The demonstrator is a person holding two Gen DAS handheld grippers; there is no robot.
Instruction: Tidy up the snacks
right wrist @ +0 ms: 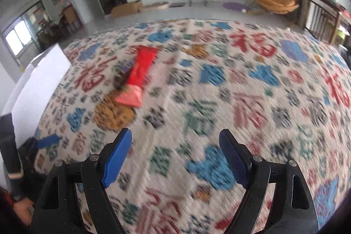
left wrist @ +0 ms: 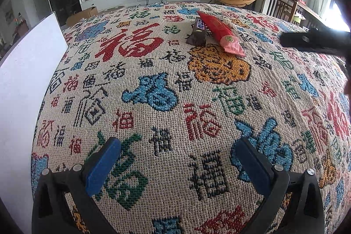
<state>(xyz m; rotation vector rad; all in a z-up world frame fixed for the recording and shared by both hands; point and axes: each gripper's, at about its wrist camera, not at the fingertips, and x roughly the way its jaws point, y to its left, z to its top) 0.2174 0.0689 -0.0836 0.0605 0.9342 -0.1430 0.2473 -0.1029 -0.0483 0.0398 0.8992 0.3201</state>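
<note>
Two snacks are seen on the table, which is covered by a woven cloth (left wrist: 153,84) patterned with coloured characters. A long red snack packet (left wrist: 220,33) with a pink crimped end lies partly over a dark brown chocolate bar (left wrist: 197,33); the two are touching and are placed towards the far middle of the cloth. A white board (left wrist: 28,89) is stood at the left edge of the table.

The left gripper (left wrist: 175,159) is held over bare cloth, jaws wide and nothing between them. The right gripper (right wrist: 175,152) is likewise spread wide and empty; its view is smeared by motion, and the snacks are seen well ahead and to its left.

The step in hand is judged to be an approach, with neither snack grasped. For the next move, the red packet, being on top, is probably best taken first: the jaws would be set astride its narrow width and closed gently, so that the bar beneath is not dragged along.
</note>
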